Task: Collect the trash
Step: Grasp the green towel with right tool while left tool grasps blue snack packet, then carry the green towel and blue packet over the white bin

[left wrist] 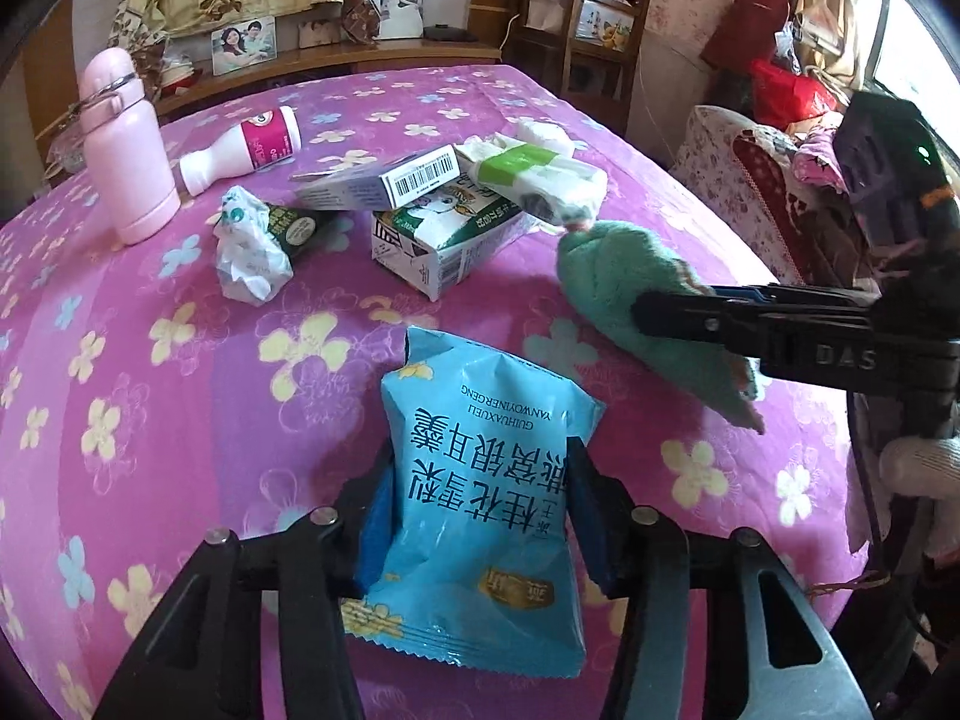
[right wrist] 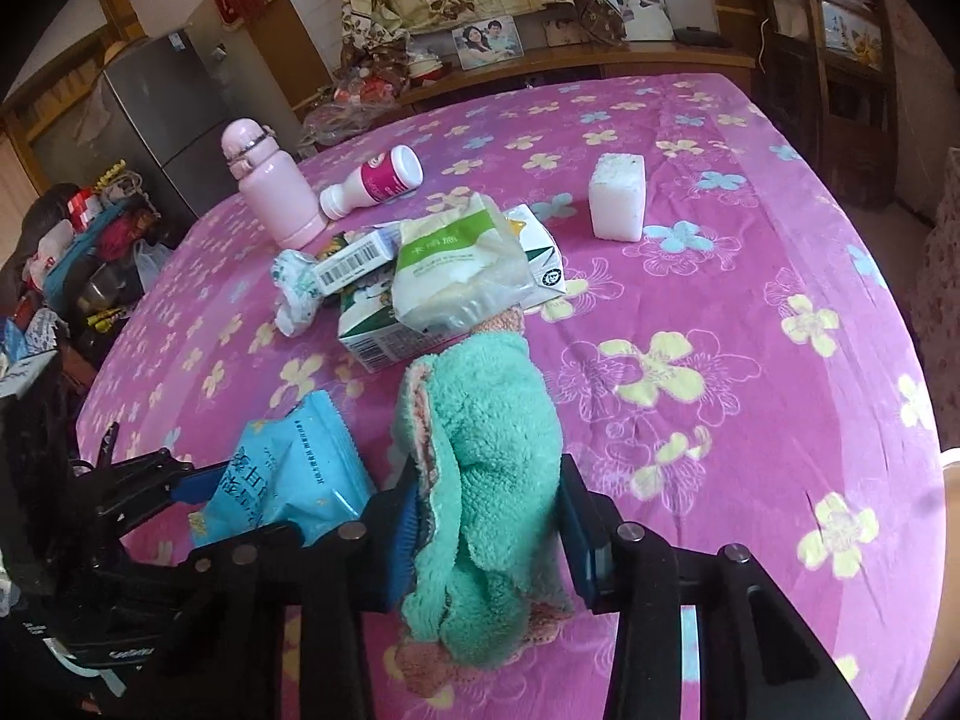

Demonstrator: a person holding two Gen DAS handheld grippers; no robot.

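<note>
In the left wrist view, the left gripper (left wrist: 480,510) pinches a blue snack packet (left wrist: 480,480) between its two fingers, low in the near centre over the purple flowered tablecloth (left wrist: 180,390). To the right, the right gripper (left wrist: 645,309) reaches in from the side with a teal cloth (left wrist: 630,294) in its grip. Farther off lies a cluster of litter: a green-and-white milk carton (left wrist: 444,246), a small barcoded box (left wrist: 384,180) resting on it, a white-and-green wrapper (left wrist: 534,174) to its right, and a crumpled wrapper (left wrist: 249,246) to the left. A pink flask (left wrist: 129,150) stands upright at far left, with a white-and-pink bottle (left wrist: 246,150) lying on its side just beside it.

In the right wrist view, the right gripper (right wrist: 486,516) clamps the teal cloth (right wrist: 486,468) at near centre. The left gripper (right wrist: 186,480) comes in from the left, closed on the blue snack packet (right wrist: 288,468), which sits just left of the cloth. Beyond them the milk carton (right wrist: 372,336) carries the white-and-green wrapper (right wrist: 456,276) and barcoded box (right wrist: 354,261). A white foam block (right wrist: 618,195) stands apart, far right of the pile.
</note>
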